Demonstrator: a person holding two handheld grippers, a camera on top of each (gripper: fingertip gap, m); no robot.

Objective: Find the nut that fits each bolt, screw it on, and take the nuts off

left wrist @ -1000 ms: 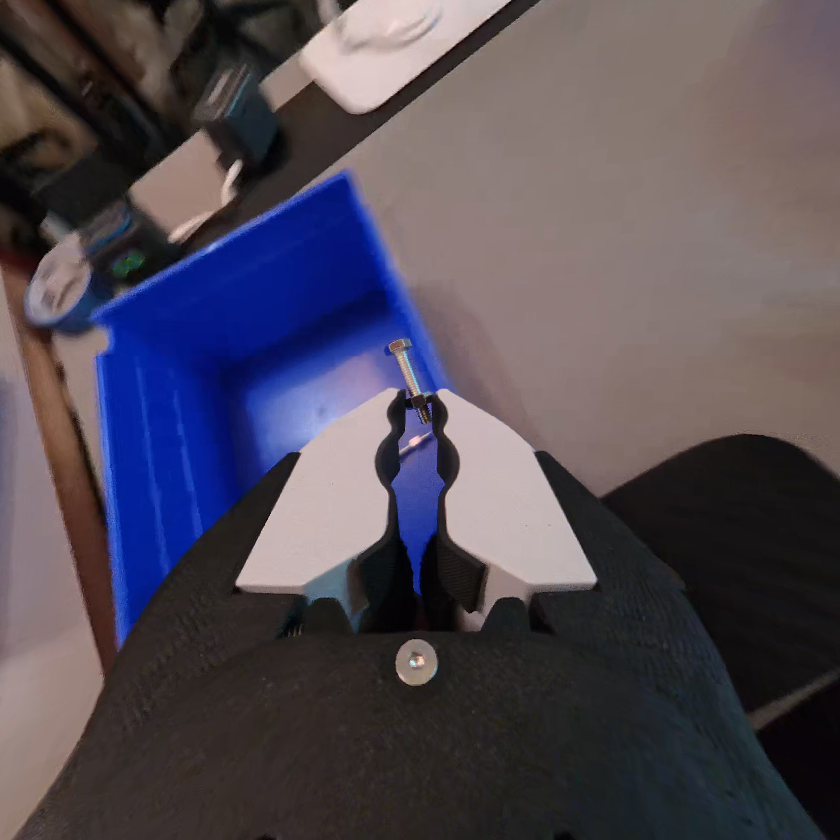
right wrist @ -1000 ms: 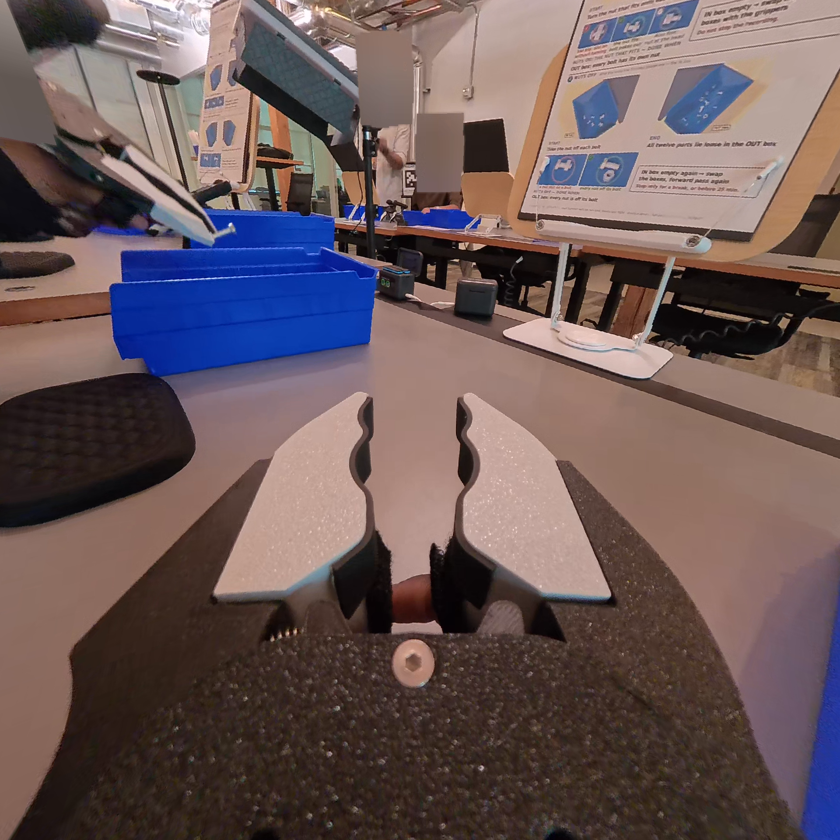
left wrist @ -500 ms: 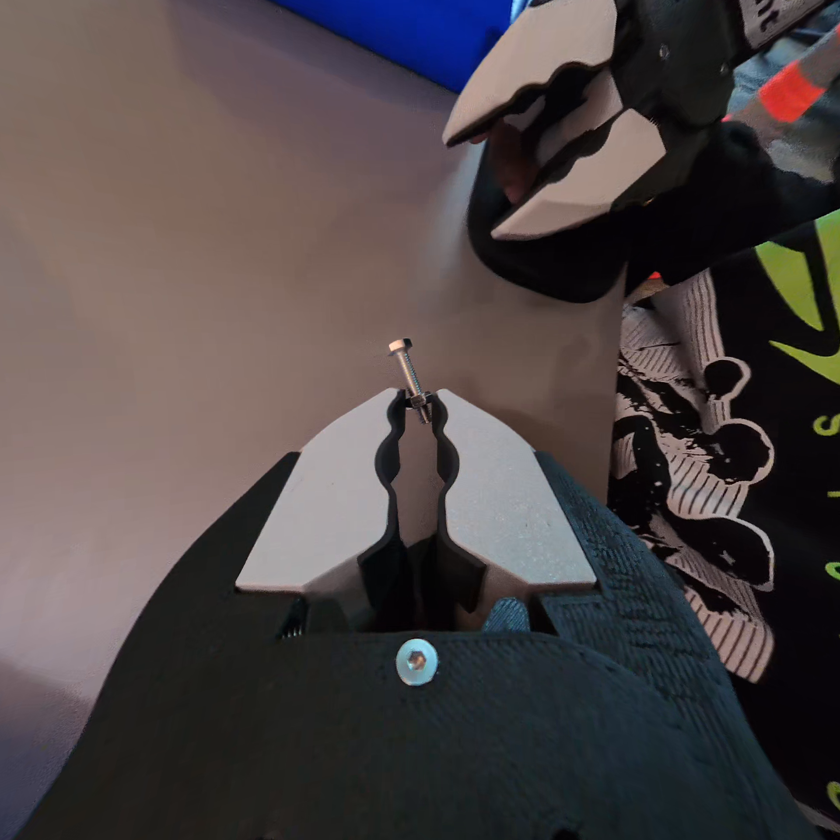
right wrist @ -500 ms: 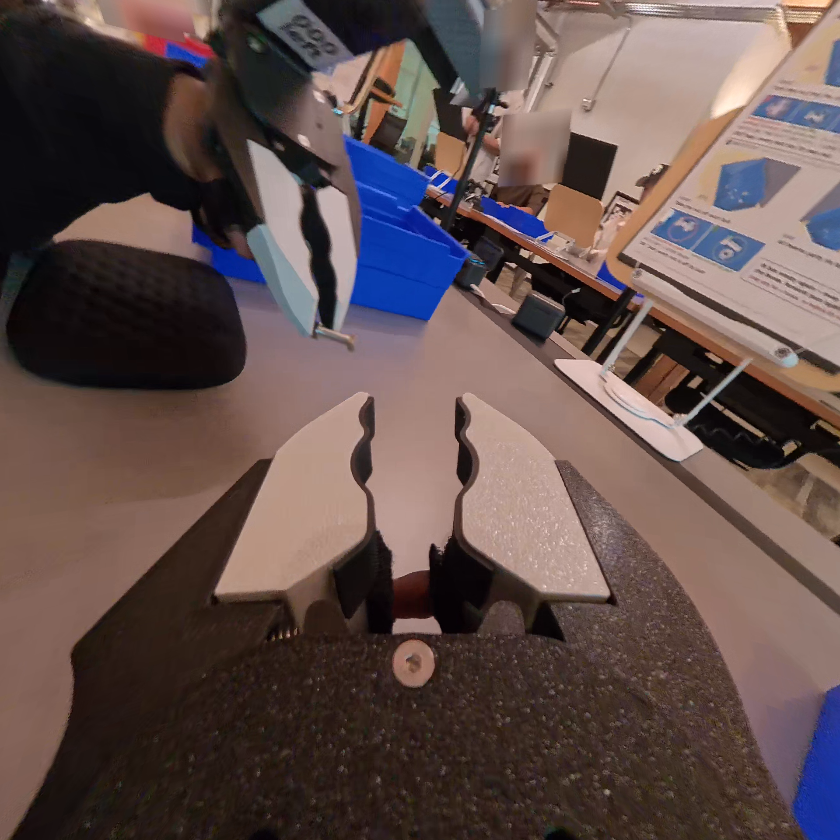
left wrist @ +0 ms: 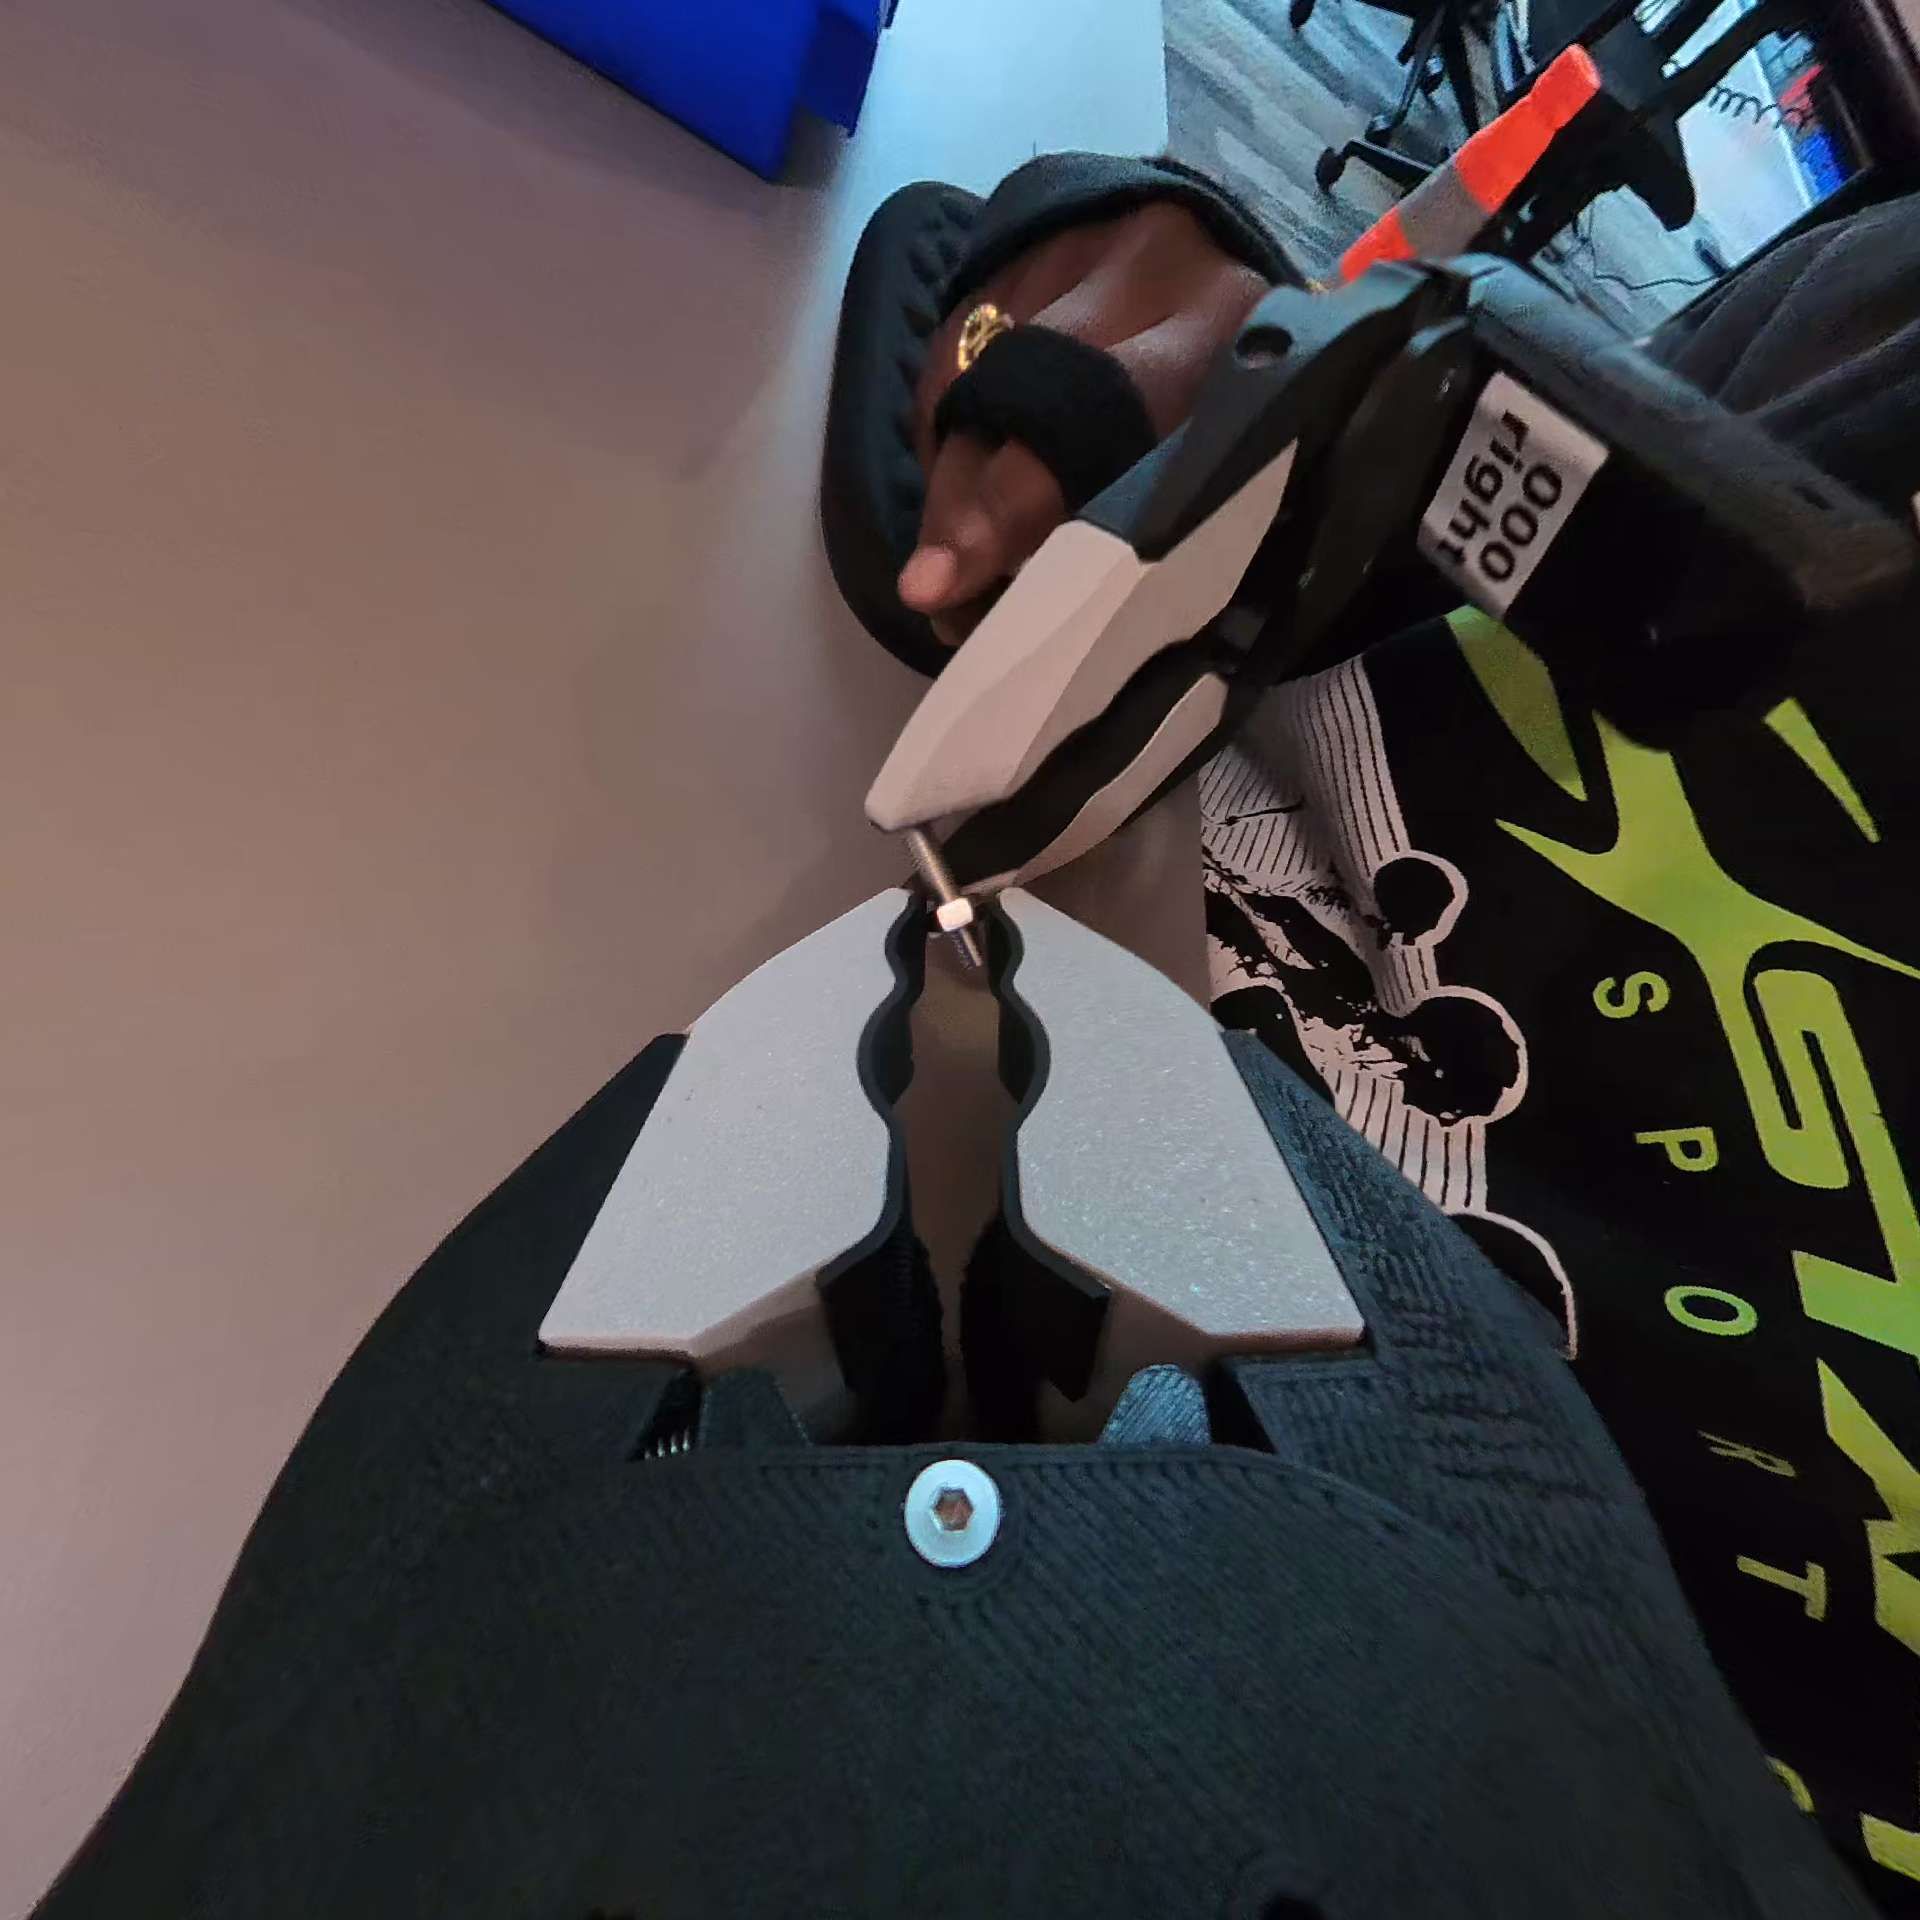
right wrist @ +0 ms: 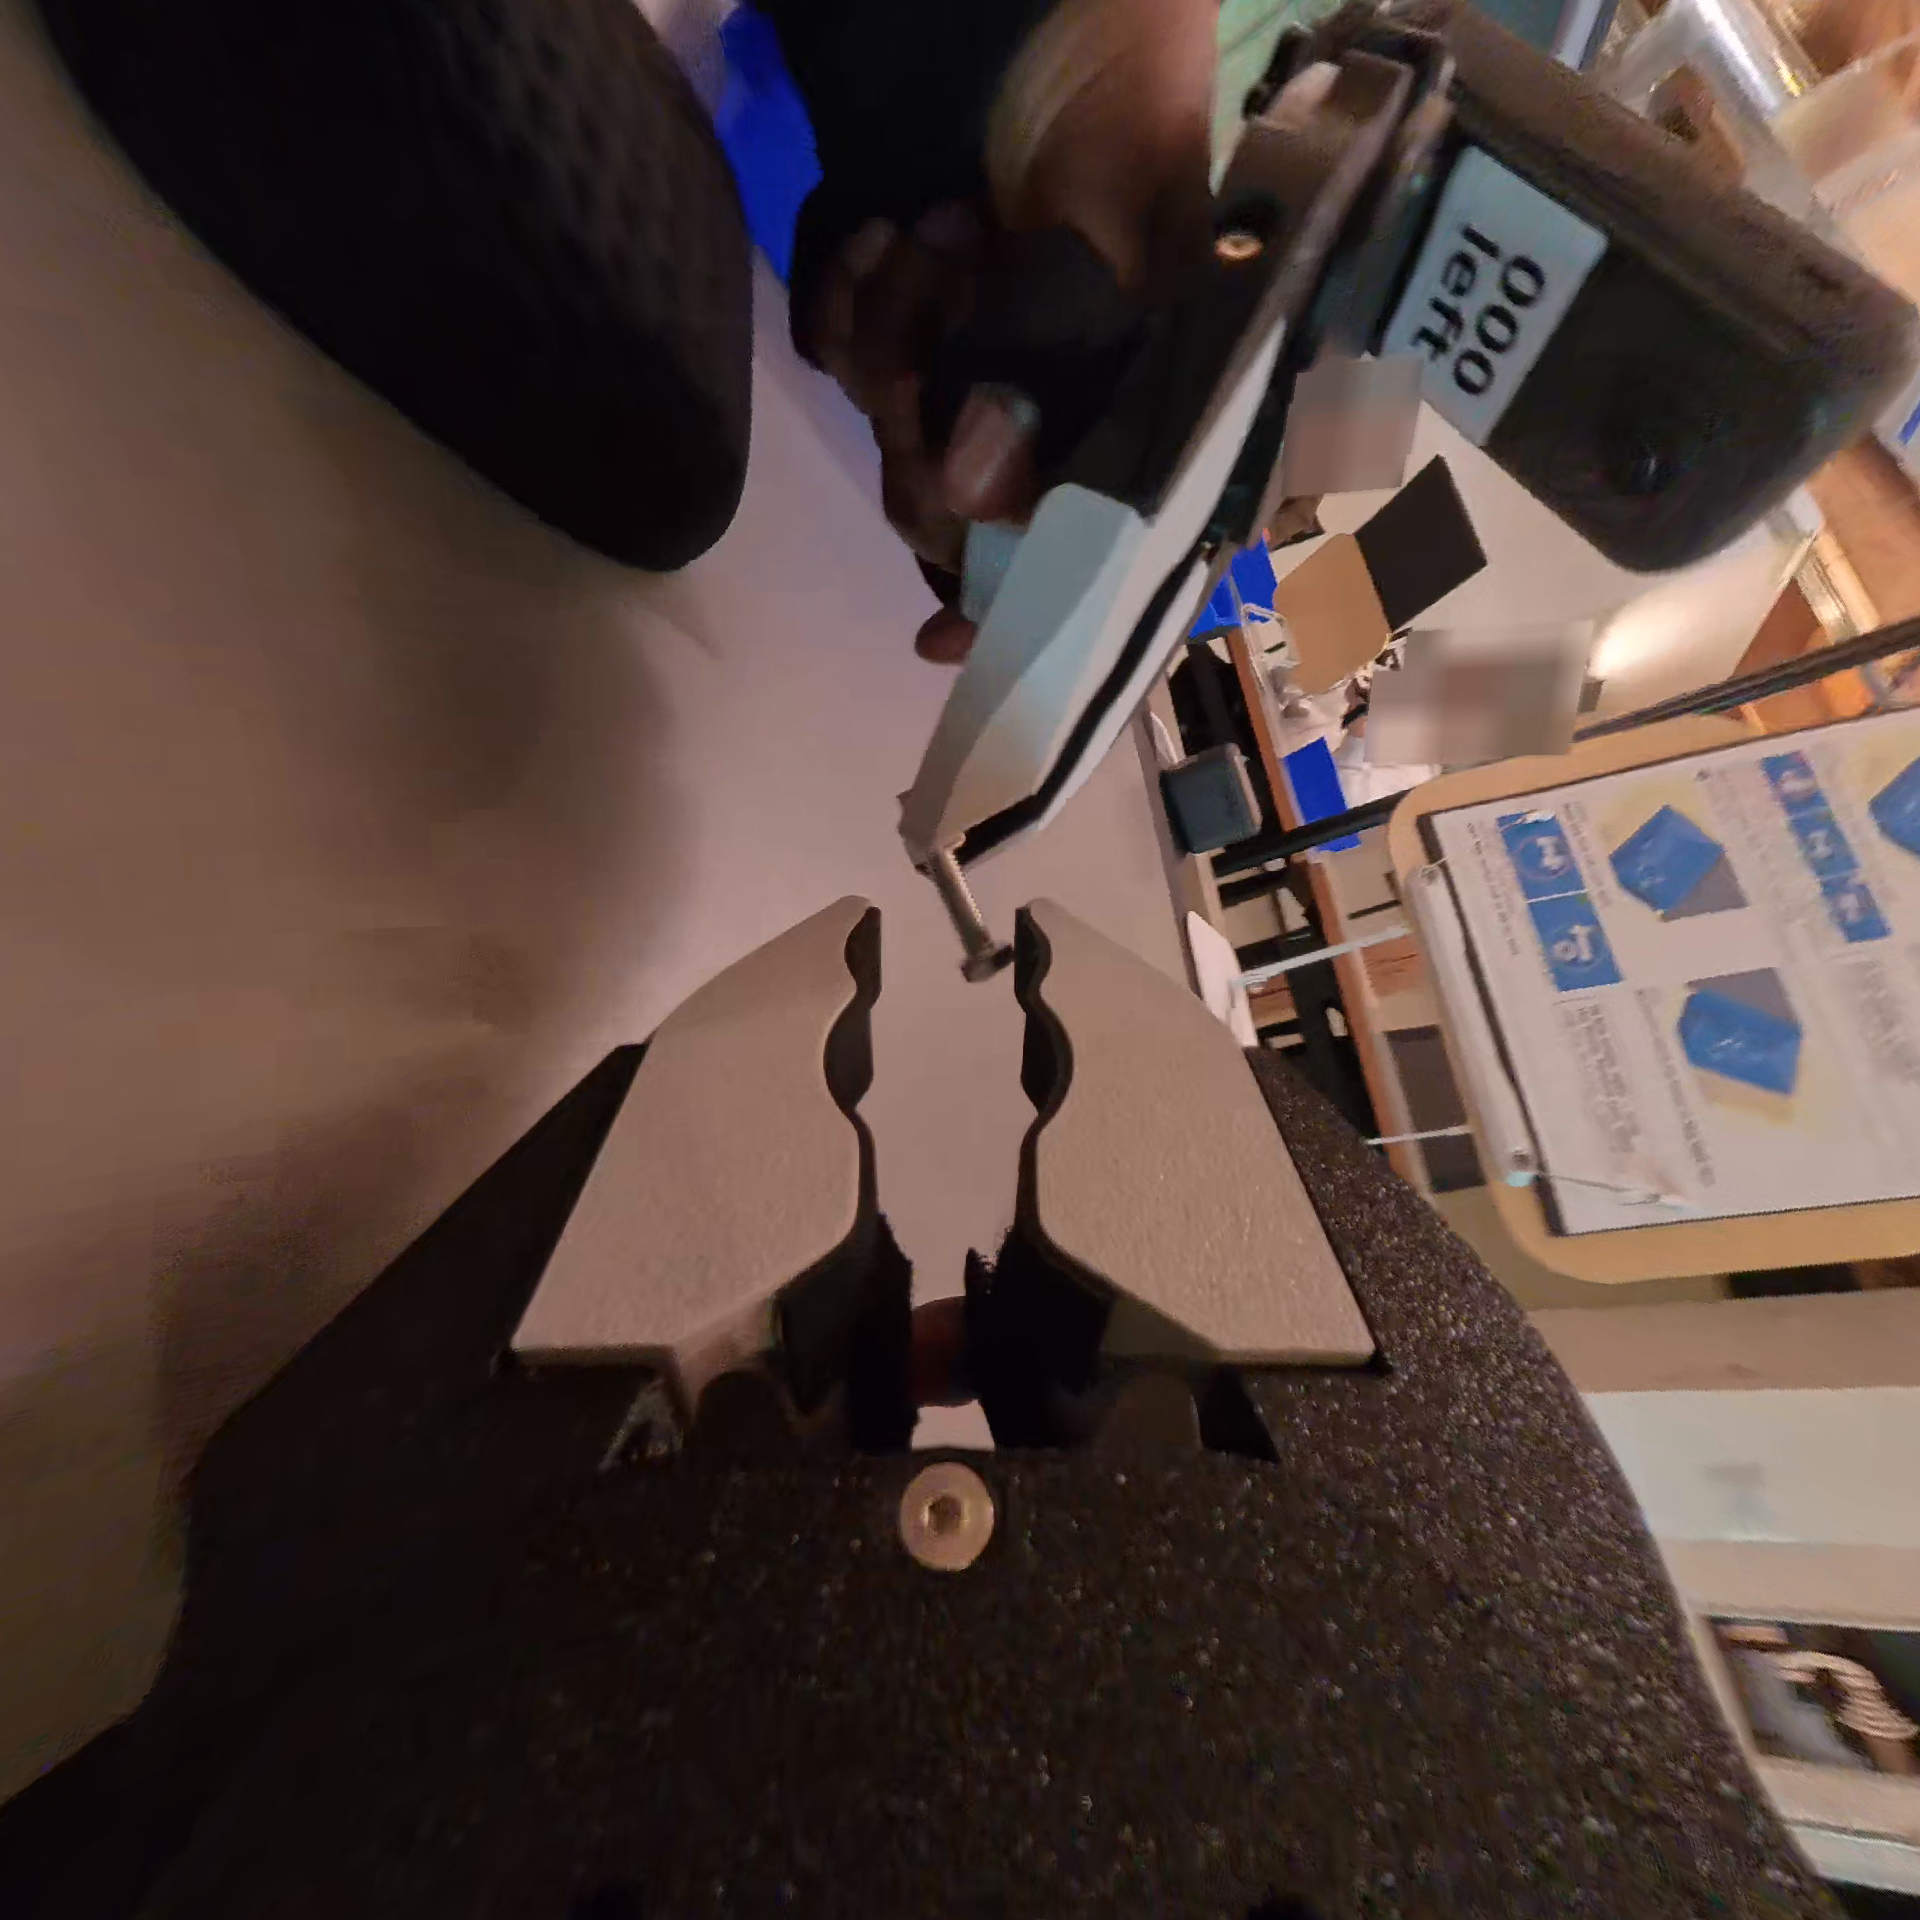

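Note:
My left gripper (left wrist: 954, 916) is shut on a small silver nut (left wrist: 952, 914) that sits on a thin silver bolt (left wrist: 932, 868). The bolt's threaded end pokes back between my fingers. Its shaft runs forward into the tips of my right gripper (left wrist: 935, 844), where the head is hidden in this view. In the right wrist view my right gripper (right wrist: 945, 925) is open around the bolt head (right wrist: 985, 961). The head lies close against the right pad (right wrist: 1031, 961), and a clear gap separates it from the left pad. The left gripper (right wrist: 930, 847) holds the bolt's (right wrist: 958, 899) far end from above.
Both grippers hover above the grey table (left wrist: 364, 623). A black padded rest (right wrist: 416, 260) lies on it, also in the left wrist view (left wrist: 878, 343). A blue bin's corner (left wrist: 717, 73) is at the top. An instruction board (right wrist: 1662, 987) stands to the right. The person's printed shirt (left wrist: 1558, 1039) is near. My two grippers' fingertips are within a few centimetres of each other.
My left gripper carried the bolt and nut from over the blue bin to the right gripper. The right gripper turned to meet it, and its jaws narrowed around the bolt head.

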